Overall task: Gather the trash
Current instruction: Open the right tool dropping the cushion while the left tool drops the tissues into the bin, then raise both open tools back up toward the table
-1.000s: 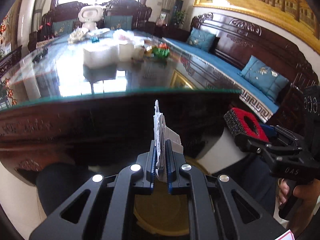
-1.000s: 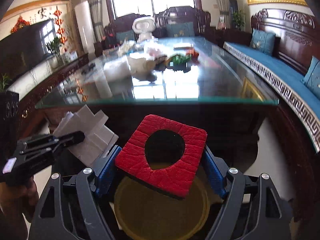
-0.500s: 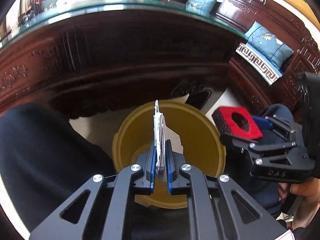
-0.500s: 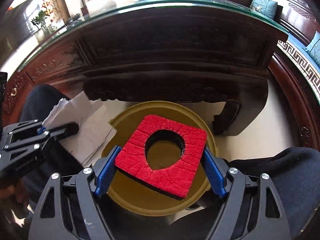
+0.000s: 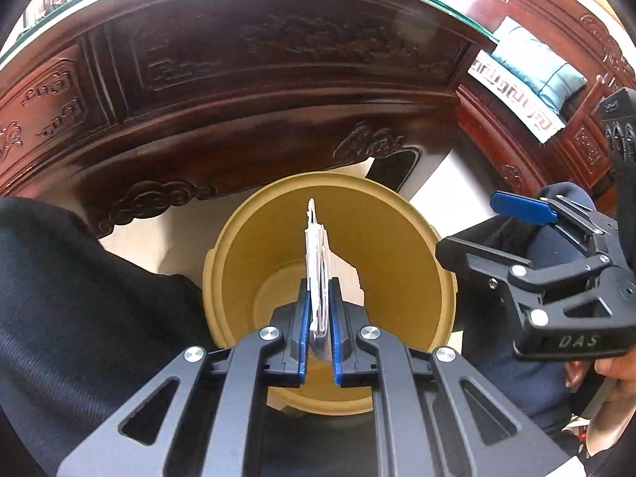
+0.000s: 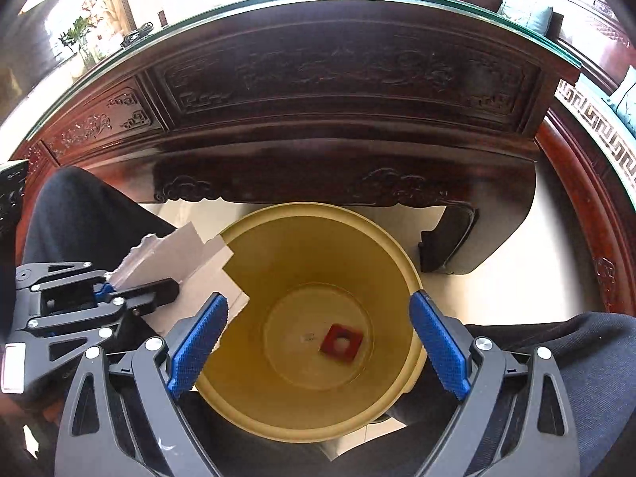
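Between our knees, our right gripper (image 6: 318, 342) gapes wide over the yellow bin (image 6: 318, 238), having let the red pad (image 6: 341, 342) fall to its floor. Our left gripper (image 5: 318, 310) stays clamped on torn cardboard (image 5: 316, 262) above the bin's rim. Beyond stands the carved table (image 6: 338, 75).

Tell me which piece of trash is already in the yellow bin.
The red square foam piece with a hole, lying on the yellow bin floor. The white cardboard scrap is clamped in the left gripper above the bin.
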### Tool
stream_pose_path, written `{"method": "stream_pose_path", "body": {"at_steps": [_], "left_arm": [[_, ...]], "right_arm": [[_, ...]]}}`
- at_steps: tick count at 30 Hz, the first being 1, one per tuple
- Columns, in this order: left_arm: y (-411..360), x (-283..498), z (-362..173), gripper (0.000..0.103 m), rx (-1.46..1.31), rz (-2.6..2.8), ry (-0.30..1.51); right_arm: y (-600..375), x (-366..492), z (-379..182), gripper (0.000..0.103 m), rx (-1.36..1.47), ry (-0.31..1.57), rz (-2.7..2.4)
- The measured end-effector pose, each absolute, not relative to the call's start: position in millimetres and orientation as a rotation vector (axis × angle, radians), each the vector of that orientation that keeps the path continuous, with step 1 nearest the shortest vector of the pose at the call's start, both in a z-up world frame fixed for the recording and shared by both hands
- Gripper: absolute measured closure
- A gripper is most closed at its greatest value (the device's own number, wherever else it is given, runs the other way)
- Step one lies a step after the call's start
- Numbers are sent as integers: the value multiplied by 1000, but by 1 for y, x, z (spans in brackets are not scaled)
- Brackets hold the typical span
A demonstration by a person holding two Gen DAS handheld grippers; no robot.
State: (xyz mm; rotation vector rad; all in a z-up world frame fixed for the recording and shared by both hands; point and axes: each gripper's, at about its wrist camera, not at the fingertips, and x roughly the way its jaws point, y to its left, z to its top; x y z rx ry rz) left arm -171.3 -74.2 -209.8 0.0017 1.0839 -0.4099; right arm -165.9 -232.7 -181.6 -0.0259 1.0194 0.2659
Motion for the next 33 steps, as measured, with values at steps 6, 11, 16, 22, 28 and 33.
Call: {"method": "stream_pose_path", "body": {"at_steps": [6,11,16,22,28,33], "left_arm": [[-85,-162,-218,90,4,-439,1114],[-93,-159,-221,66,17,-449,1122],[-94,-158,-218,60,27,-428,1111],[-92,-157,-218,60,24,-410,1112],[-89,-157,-215,60,39,-397,1100],[-81,-155,-212,60,21,-378,1089]], "right_arm": [[-236,-169,-182,14,-20,1024,270],[-242,-170,-181,14,-14,1023,256],[-248,-171,-183,14,-14,1029,242],[-249,-172,-182,14,-13,1026,246],[-248,-171,-182,14,-18,1029,248],[-247,-169,-181,15,-18,1030,248]]}}
